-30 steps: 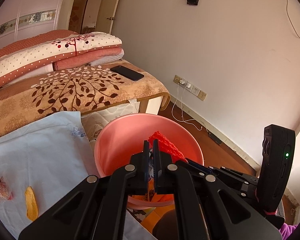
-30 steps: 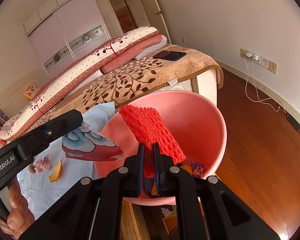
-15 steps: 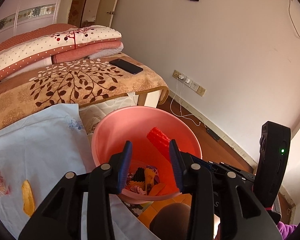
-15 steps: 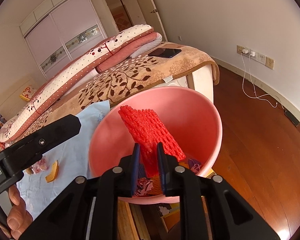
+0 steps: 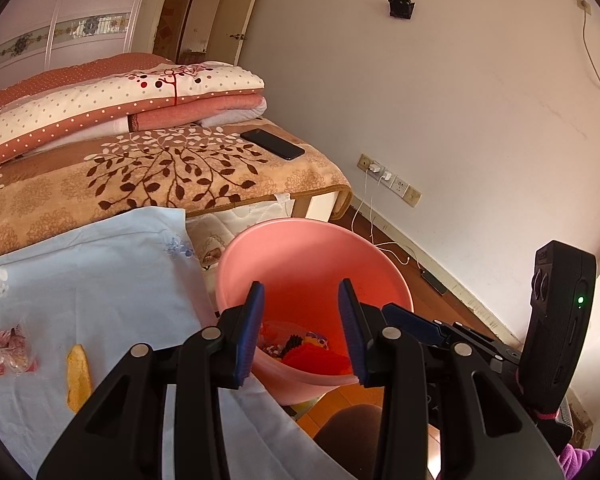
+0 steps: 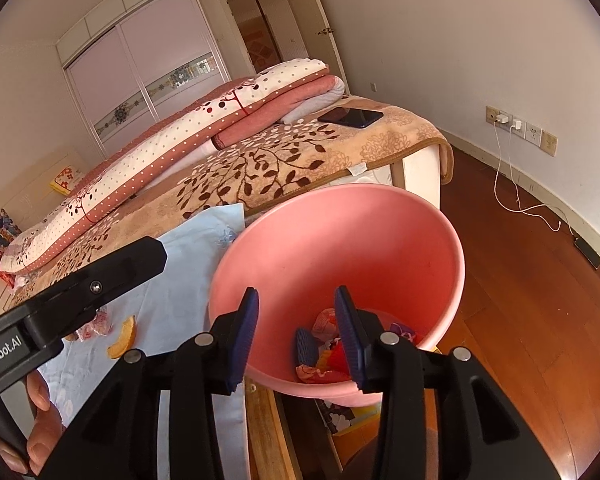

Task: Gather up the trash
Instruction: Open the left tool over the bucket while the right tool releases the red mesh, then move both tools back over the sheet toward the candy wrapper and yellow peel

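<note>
Both grippers hung over the pink basin [image 6: 428, 248], the drop-off step all but done. The left gripper [image 5: 302, 334] had its fingers spread wide with nothing between them; the right gripper [image 6: 296, 334] was opening its jaws, also empty. Red and mixed scraps [image 5: 316, 358] lay in the basin's bottom, though the fingers partly hid them. On the blue cloth [image 5: 100, 280] to the left remained an orange peel [image 5: 78, 376] and a crumpled wrapper [image 5: 8, 348]. Next, probably, one gripper should swing left and pinch the peel.
</note>
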Motion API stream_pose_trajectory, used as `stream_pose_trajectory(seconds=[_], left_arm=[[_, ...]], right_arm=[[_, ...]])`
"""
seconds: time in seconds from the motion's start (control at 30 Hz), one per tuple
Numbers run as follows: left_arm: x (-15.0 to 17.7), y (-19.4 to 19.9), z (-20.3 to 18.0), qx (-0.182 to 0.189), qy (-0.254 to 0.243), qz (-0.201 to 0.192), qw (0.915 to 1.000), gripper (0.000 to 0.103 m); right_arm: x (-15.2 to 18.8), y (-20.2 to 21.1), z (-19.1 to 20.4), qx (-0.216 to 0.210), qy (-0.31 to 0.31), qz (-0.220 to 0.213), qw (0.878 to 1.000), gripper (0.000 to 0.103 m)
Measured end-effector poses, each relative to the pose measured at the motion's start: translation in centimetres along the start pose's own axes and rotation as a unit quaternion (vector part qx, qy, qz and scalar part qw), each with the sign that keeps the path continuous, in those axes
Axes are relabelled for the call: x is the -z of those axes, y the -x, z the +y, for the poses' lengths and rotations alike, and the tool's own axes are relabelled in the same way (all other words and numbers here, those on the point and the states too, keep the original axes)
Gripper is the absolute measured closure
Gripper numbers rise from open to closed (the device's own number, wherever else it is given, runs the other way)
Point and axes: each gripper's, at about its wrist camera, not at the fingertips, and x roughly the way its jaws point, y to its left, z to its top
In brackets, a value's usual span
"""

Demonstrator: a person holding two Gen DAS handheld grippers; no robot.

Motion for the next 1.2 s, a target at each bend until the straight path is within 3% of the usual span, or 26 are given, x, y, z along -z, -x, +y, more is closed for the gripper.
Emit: stream_pose_trajectory(seconds=[0.27,0.53,1.2], left_arm=[[1.4,2.7,1.6,-0.050,-0.016,-0.016,0.9985,0.064],[2.9,5.2,5.1,-0.084,0.000,-0.025,0.9961,0.065],[7.8,10.8,16.7,-0.168,0.087,-0.024,0.9817,0.065]], right_arm=[[1.0,-0.1,3.5,-0.026,0.028,0.013,0.999,0.063],[2.0,-0.9,6.8,-0.040,0.049,0.028,0.998,0.063],[5.6,-4.1,14.2,-0.055,0.131,0.090,0.986,0.063]])
